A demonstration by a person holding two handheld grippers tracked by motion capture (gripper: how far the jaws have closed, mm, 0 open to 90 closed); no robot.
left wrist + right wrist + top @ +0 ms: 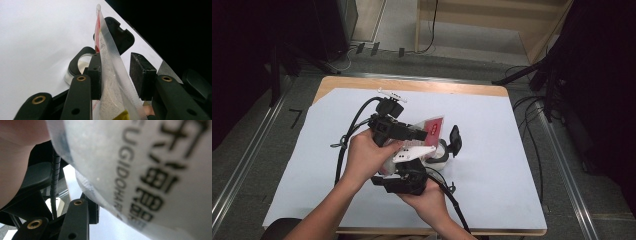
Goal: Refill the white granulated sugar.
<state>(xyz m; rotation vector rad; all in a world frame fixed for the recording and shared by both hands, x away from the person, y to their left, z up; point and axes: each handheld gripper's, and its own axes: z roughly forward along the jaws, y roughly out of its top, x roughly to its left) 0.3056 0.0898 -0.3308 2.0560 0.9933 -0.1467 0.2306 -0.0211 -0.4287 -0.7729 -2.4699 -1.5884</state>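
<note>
A clear plastic bag (433,127) with a red printed top and white grains inside is held up over the middle of the table. My left gripper (419,134) comes at it from the left. In the left gripper view the bag (110,82) stands between the jaws of the left gripper (115,60), flat against the left pad (95,75) and meeting the right pad low down. My right gripper (404,175) is under the bag, close to the person. In the right gripper view the bag (150,170) looms very near, lies against the left pad (93,210) and hides the other jaw.
A small clear jar (439,156) rests on the white sheet (492,165) just right of the grippers, its black lid (455,139) hinged open; both the jar (83,61) and the lid (120,35) sit behind the bag. Black cables (344,145) trail from the grippers. Dark stands flank the table.
</note>
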